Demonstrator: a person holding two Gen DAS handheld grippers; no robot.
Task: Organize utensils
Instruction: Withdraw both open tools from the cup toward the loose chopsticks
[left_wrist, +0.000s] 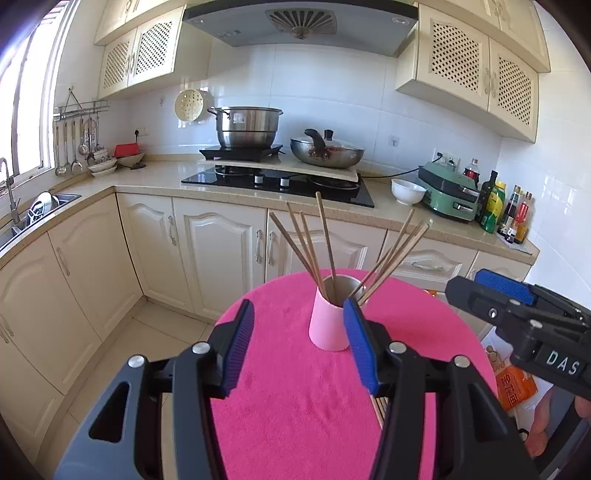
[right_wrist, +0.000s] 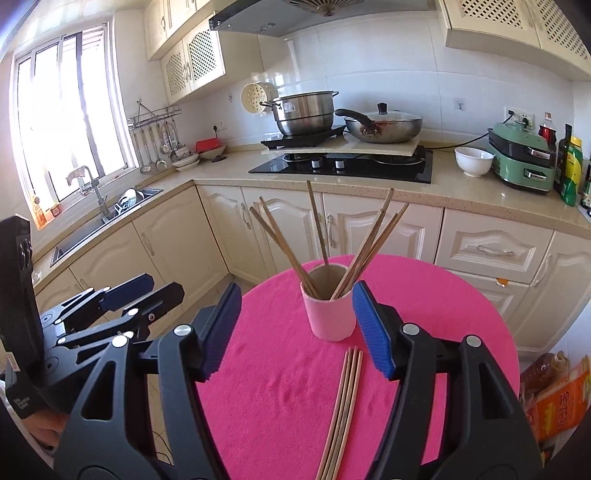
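A pink cup stood upright on the round pink table, near its far side. Wooden chopsticks stuck up out of the cup and fanned apart. A few more chopsticks lay flat on the table, just in front of the cup. The left gripper was open with nothing between its blue pads. The right gripper was open and empty too.
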